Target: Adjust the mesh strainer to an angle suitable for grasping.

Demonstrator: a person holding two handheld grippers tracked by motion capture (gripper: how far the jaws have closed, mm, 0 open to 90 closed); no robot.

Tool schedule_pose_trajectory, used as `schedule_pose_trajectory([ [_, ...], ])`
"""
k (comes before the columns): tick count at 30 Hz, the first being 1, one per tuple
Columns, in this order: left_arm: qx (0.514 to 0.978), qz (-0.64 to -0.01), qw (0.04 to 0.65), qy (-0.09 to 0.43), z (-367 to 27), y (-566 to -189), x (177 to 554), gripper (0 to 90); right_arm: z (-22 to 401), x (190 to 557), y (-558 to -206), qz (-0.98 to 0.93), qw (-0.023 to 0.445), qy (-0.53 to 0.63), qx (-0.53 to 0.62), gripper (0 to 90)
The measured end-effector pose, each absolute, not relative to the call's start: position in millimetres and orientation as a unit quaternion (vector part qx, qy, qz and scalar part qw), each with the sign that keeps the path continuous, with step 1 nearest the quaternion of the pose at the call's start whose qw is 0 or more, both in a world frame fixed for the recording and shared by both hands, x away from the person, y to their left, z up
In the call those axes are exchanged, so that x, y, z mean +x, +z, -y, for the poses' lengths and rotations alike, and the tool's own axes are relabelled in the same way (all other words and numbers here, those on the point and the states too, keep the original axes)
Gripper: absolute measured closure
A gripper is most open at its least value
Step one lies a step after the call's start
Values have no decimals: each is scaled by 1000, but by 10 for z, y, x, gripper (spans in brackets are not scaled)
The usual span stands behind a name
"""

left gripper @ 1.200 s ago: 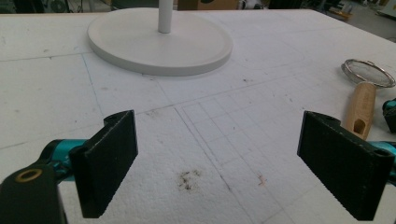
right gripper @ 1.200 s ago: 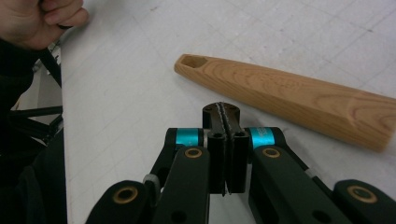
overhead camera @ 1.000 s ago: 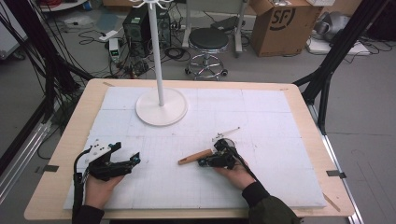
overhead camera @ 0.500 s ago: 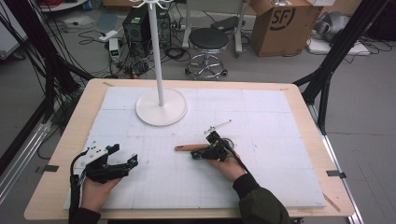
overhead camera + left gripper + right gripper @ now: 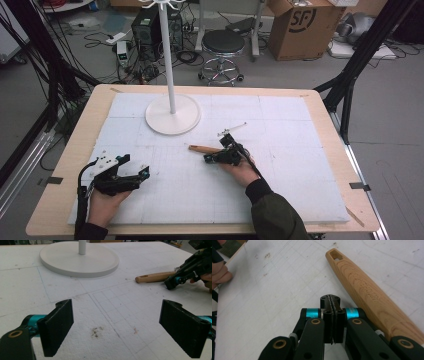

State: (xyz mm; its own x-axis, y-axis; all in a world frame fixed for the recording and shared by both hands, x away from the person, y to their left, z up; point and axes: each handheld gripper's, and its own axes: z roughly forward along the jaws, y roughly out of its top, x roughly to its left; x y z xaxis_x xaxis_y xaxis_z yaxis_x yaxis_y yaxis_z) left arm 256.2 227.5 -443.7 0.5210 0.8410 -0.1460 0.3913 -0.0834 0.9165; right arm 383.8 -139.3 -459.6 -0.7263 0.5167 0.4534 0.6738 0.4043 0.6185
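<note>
A wooden handle [image 5: 202,148] with a slot at its end lies on the white foam mat [image 5: 300,165], left of the table's middle. My right gripper [image 5: 212,158] rests beside it, its jaws pressed together with nothing between them. In the right gripper view the wooden handle [image 5: 367,295] runs along the right of the shut right gripper [image 5: 332,301] and passes under its body. My left gripper [image 5: 142,172] sits near the front left. In the left gripper view the left gripper [image 5: 120,325] stands wide open over bare mat, with the wooden handle [image 5: 155,277] and the right gripper [image 5: 185,272] farther off.
A white stand with a round base [image 5: 172,114] and a thin pole rises at the back left of the mat. The wooden table edge [image 5: 75,150] frames the mat. Beyond the table are a stool [image 5: 223,45], a cardboard box [image 5: 300,25] and cables on the floor.
My right hand and its shut gripper have moved away from me and slightly left, and the wooden handle has shifted the same way beside them. The left gripper has stayed put.
</note>
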Motion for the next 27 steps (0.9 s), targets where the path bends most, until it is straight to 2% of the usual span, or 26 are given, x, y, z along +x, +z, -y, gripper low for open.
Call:
schedule_pose_trajectory([
  [13,701,-444,512,224,-2302,-4435,2529,124,1391,3983,-4596,826,92,-412,-373,900],
  [20,700,-448,507,228,-2329,-4447,2519,123,1450,3904,-4431,831,80,-420,-355,898],
  [27,701,-445,508,229,-2316,-4438,2499,123,1849,4089,-4386,797,71,-442,-405,898],
])
